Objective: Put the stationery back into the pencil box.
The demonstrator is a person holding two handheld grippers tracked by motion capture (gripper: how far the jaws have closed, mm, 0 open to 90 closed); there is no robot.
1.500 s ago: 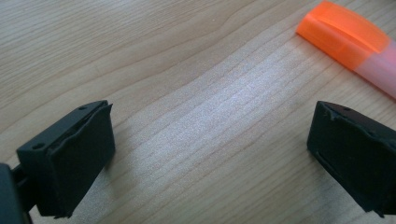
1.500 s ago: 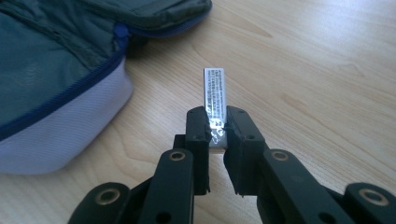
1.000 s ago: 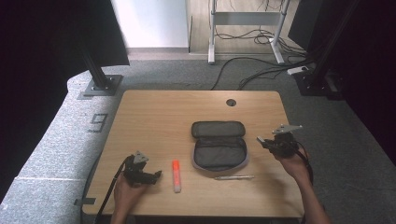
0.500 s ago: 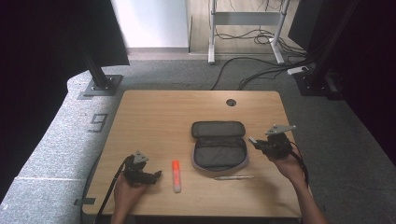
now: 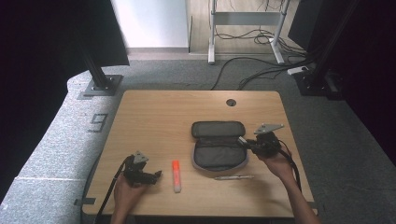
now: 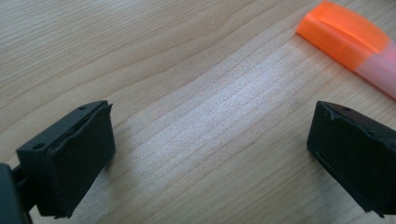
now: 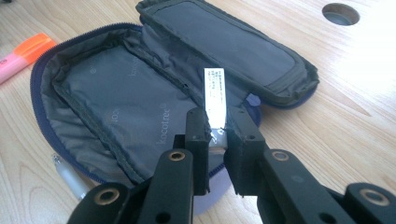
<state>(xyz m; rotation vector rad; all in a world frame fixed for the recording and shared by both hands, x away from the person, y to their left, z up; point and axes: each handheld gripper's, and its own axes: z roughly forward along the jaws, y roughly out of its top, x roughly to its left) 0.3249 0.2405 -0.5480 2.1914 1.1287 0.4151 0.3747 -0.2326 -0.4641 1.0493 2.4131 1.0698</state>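
An open dark grey pencil case lies on the wooden table, right of centre. My right gripper hovers at the case's right edge, shut on a small white block with a printed label. In the right gripper view the block sticks up between the gripper jaws, over the case lining. My left gripper rests near the front left, jaws wide apart with nothing between them. An orange highlighter lies just to its right.
A slim silver pen lies in front of the case, also seen at the case's near edge. A round cable hole sits at the table's back. Cables and stands are on the floor behind.
My right gripper has moved left with the white block, from the table's right edge to the case's right side. The left gripper has stayed put.
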